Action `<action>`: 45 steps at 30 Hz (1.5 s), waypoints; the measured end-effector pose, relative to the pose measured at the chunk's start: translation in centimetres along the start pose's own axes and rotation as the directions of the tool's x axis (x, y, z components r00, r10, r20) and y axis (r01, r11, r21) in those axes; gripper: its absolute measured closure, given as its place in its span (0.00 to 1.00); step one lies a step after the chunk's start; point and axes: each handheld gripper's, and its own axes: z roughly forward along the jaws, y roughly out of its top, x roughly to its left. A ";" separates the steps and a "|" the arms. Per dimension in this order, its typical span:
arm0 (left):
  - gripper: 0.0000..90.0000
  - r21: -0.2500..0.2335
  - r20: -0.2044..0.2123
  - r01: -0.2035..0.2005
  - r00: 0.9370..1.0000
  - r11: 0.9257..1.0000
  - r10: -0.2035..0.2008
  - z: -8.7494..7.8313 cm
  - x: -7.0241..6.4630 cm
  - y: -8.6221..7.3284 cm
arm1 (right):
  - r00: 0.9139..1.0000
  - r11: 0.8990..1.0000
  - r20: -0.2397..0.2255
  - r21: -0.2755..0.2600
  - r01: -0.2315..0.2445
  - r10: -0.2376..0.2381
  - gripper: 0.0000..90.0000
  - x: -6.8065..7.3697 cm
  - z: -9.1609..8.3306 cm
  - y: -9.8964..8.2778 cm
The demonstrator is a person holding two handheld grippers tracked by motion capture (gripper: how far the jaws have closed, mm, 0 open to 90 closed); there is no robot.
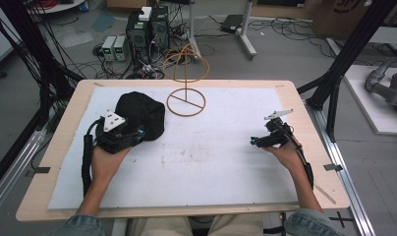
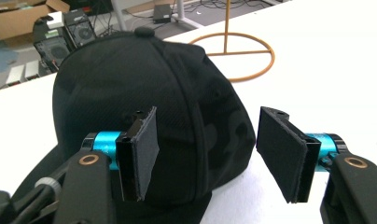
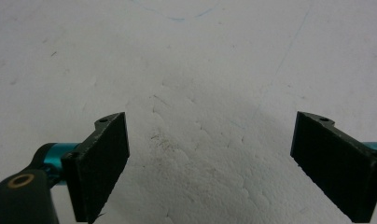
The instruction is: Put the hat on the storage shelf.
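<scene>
Left hand-held gripper (image 1: 137,133) is seen in the high view at the near side of a black cap (image 1: 140,114), which lies on the white mat (image 1: 211,162) of the bench (image 1: 59,147). The cap's crown is domed upward directly ahead of this hand-held gripper; whether the pads touch the fabric cannot be told from above. A wire stand (image 1: 186,101) with a round base is placed beyond the cap, to the right of it. The right hand-held gripper (image 1: 255,141) is held well apart on the opposite side of the mat, pointed towards the left one.

From the left gripper view, the left hand-held gripper (image 2: 214,154) is shown with its jaws apart, nothing clamped. The cap (image 2: 144,88) is seen just ahead of and between the pads (image 2: 144,149), its lower edge reaching past them towards the camera. It is plain black, stitched in panels with seams running up to a button on top, and its long axis runs away from the hand-held gripper. The stand's ring (image 2: 233,53) is visible farther off, up and to the right.

From the right gripper view, the right hand-held gripper (image 3: 210,163) is shown with jaws wide apart over the mat (image 3: 200,70).
</scene>
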 end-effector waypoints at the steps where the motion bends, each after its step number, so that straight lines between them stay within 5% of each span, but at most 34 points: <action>1: 0.44 -0.001 -0.005 -0.005 1.000 1.000 0.005 0.1 -0.1 0.2 | 1.000 1.000 0.000 0.001 0.002 -0.002 0.12 0.0 0.0 0.0; 18: 0.48 0.015 -0.122 0.002 0.992 1.000 0.000 1.9 -1.8 0.6 | 1.000 1.000 -0.016 0.004 -0.003 0.003 0.12 0.0 0.1 -0.1; 24: 0.51 0.014 -0.208 -0.023 0.978 1.000 0.026 2.3 -2.1 0.5 | 1.000 1.000 -0.023 0.009 -0.005 0.005 0.12 0.0 0.2 -0.2; 27: 0.52 0.025 -0.264 -0.052 0.963 0.998 0.057 2.6 -2.8 0.3 | 1.000 1.000 -0.026 0.015 -0.013 0.013 0.12 0.0 0.3 -0.2; 31: 0.55 0.038 -0.292 -0.058 0.954 0.998 0.067 3.0 -3.3 0.3 | 0.999 1.000 -0.030 0.018 -0.010 0.011 0.12 0.0 0.3 -0.2; 36: 0.56 0.039 -0.299 -0.051 0.952 0.998 0.060 3.2 -3.2 0.3 | 0.999 1.000 -0.032 0.017 -0.012 0.012 0.12 -0.1 0.3 -0.2; 43: 0.56 0.044 -0.357 -0.034 0.933 0.998 0.047 3.4 -3.1 -0.3 | 0.999 1.000 -0.040 0.017 -0.014 0.014 0.12 -0.1 0.3 -0.3; 45: 0.55 0.045 -0.360 -0.032 0.932 0.998 0.046 3.4 -3.0 -0.4 | 0.999 1.000 -0.040 0.018 -0.014 0.014 0.12 -0.1 0.3 -0.3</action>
